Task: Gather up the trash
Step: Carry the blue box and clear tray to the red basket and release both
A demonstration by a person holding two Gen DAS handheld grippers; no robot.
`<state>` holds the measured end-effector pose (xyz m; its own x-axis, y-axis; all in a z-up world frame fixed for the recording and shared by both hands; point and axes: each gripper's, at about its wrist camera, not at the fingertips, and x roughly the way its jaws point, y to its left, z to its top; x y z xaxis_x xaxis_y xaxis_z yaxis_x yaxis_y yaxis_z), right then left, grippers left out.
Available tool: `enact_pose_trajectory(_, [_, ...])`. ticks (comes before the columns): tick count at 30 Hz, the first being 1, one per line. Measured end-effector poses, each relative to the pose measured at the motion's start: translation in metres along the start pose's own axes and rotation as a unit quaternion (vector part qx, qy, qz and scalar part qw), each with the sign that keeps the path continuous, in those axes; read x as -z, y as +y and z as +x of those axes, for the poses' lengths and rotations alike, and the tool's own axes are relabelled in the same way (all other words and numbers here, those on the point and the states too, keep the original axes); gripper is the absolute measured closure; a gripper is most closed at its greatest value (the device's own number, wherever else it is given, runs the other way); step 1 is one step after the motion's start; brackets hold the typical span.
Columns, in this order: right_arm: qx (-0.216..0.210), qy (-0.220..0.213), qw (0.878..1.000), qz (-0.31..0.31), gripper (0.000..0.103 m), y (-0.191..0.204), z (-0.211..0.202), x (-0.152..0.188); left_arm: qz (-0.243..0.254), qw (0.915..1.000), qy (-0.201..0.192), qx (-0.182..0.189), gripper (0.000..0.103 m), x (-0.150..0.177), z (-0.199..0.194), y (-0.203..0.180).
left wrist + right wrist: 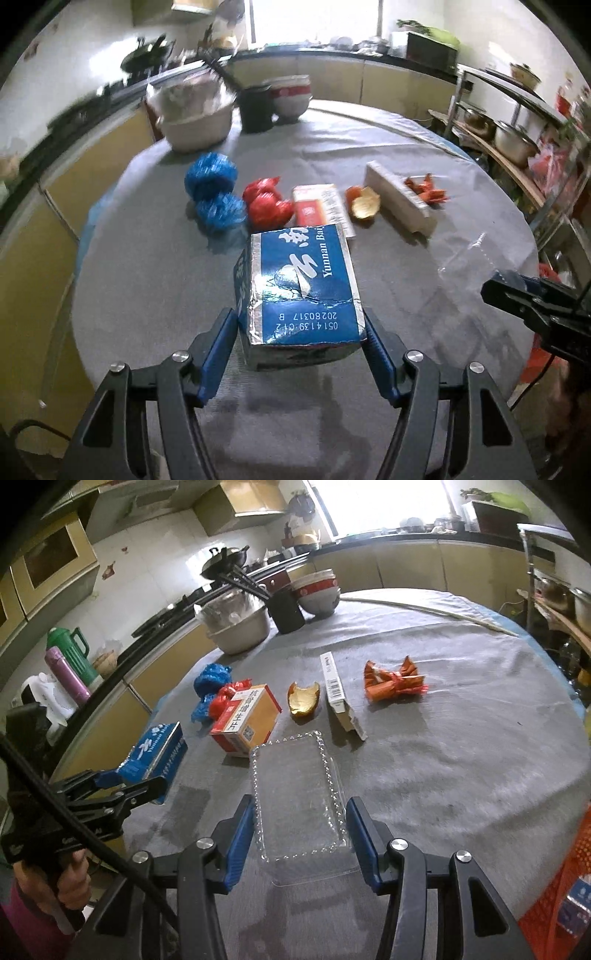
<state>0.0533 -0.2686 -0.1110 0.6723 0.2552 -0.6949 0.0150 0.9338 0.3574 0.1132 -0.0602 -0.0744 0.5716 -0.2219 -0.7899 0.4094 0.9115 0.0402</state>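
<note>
Grippers apart: left gripper (pixel 300 325) clamped around blue carton (pixel 299 291), right gripper (pixel 301 821) wide, straddling clear tray (pixel 299 801).

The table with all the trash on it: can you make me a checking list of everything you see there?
Surface: round table under a grey cloth, with damp-looking patches.
Job's things: blue cardboard box; clear plastic tray; orange-and-red medicine box; long white carton; crumpled orange wrapper; fruit peel; red plastic bag; blue plastic bags.
Clutter: covered metal basin, black cup, stacked bowls.
Grippers: left gripper closed on the blue box's sides; right gripper astride the tray, contact unclear.
Cables: black cable by the left hand.
Surroundings: kitchen counter, wok, orange mesh basket.
</note>
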Motion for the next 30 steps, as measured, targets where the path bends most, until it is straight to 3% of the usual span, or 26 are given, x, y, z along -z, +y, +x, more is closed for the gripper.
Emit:
enact_pose_trajectory(7, [0.002, -0.021, 1.0, 0.021, 0.05, -0.013, -0.028, 0.012, 0.045, 0.9986, -0.022, -0.017, 0.035, -0.002, -0.022, -0.038])
enact_pose_trajectory(18, [0.002, -0.052, 0.997, 0.054, 0.05, -0.042, -0.062, 0.027, 0.104, 0.994, -0.016, -0.029, 0.035, 0.0, -0.03, -0.096])
enact_pose_trajectory(30, [0.006, -0.079, 0.993, 0.09, 0.05, -0.074, -0.088, 0.036, 0.144, 0.9886, -0.025, -0.036, 0.035, -0.006, -0.035, -0.133])
